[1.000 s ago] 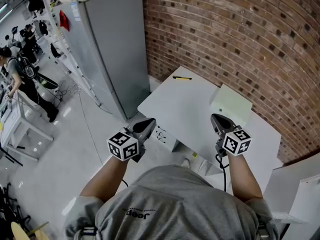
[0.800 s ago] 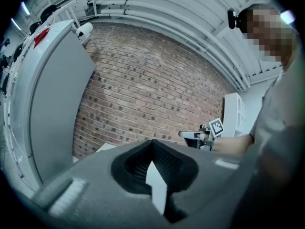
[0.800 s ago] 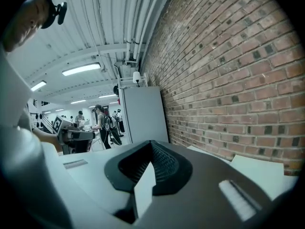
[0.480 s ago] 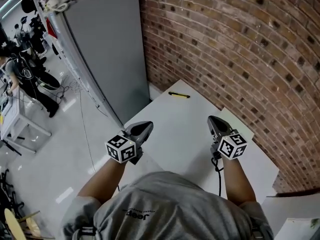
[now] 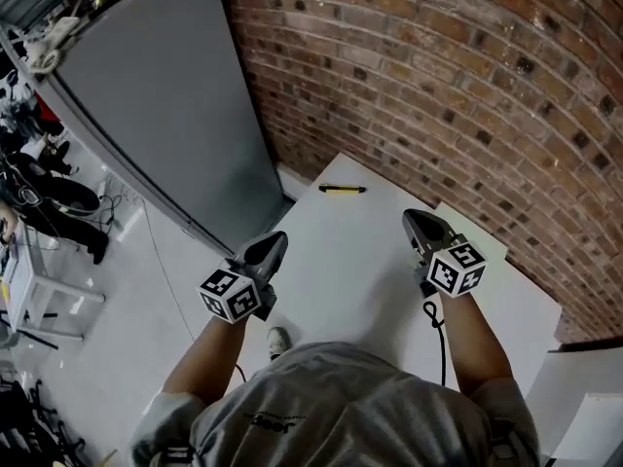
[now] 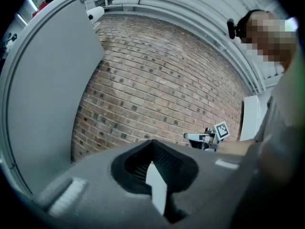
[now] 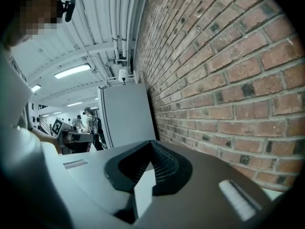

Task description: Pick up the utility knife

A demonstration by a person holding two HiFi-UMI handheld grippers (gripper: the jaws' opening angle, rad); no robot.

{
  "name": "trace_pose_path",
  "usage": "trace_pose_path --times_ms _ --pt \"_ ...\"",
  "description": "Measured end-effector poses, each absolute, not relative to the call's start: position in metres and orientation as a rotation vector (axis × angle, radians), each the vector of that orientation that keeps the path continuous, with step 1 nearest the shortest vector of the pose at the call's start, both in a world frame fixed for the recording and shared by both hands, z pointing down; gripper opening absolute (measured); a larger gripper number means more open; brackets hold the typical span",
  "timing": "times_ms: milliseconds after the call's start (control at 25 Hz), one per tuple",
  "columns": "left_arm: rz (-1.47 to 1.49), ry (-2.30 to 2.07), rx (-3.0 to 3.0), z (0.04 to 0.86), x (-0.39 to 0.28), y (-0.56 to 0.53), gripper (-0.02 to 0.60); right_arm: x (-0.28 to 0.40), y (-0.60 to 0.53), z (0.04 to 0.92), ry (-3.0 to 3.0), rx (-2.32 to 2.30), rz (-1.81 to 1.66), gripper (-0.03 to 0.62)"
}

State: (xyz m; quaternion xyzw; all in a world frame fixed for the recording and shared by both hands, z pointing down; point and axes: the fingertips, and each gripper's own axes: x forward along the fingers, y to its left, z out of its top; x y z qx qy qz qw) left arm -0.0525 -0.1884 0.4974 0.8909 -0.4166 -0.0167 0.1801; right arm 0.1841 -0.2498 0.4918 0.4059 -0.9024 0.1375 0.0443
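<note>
The utility knife (image 5: 342, 189), yellow and black, lies flat near the far edge of the white table (image 5: 350, 261), close to the brick wall. My left gripper (image 5: 276, 241) hovers over the table's left edge, short of the knife, with its jaws together and nothing between them. My right gripper (image 5: 413, 219) hangs to the right of the knife, also shut and empty. In the left gripper view the jaws (image 6: 152, 144) point at the brick wall, and the right gripper (image 6: 204, 138) shows beyond them. The knife appears in neither gripper view.
A tall grey cabinet (image 5: 156, 105) stands left of the table against the brick wall (image 5: 448, 76). A pale flat board (image 5: 487, 248) lies on the table at the right. People and equipment (image 5: 39, 173) stand far off at the left.
Both grippers and the person have moved forward toward the table and wall. The knife now lies closer ahead of the jaws. Both grippers stay shut and empty.
</note>
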Motion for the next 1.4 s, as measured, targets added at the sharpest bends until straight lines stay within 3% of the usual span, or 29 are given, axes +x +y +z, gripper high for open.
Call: trace_pose_path --times_ms 320,880,920,960,1000,1120,1400 --pt "0.038 -1.027 2.615 0.507 -0.079 -0.22 -0.002 0.163 -0.267 0.477 -2.694 1.435 0.368 0.009" --pt "-0.022 -1.052 2.625 0.486 -0.078 -0.235 -0.002 0.155 -0.284 0.463 -2.71 1.383 0.339 0.011" --pt "-0.022 -1.053 2.627 0.487 -0.079 -0.236 -0.002 0.152 -0.283 0.463 -2.72 1.355 0.331 0.036" --pt "-0.022 -1.056 2.629 0.488 -0.08 -0.236 -0.002 0.147 -0.282 0.464 -2.728 1.318 0.318 0.125" --pt "-0.021 -1.06 2.631 0.489 -0.081 -0.237 -0.002 0.142 -0.282 0.465 -2.73 1.278 0.301 0.161" --pt "-0.006 -1.069 2.638 0.493 -0.083 -0.245 -0.002 0.133 -0.29 0.468 -2.703 1.171 0.239 0.204" --pt "0.028 -1.068 2.635 0.513 -0.088 -0.276 -0.002 0.108 -0.333 0.498 -2.558 0.941 0.101 0.23"
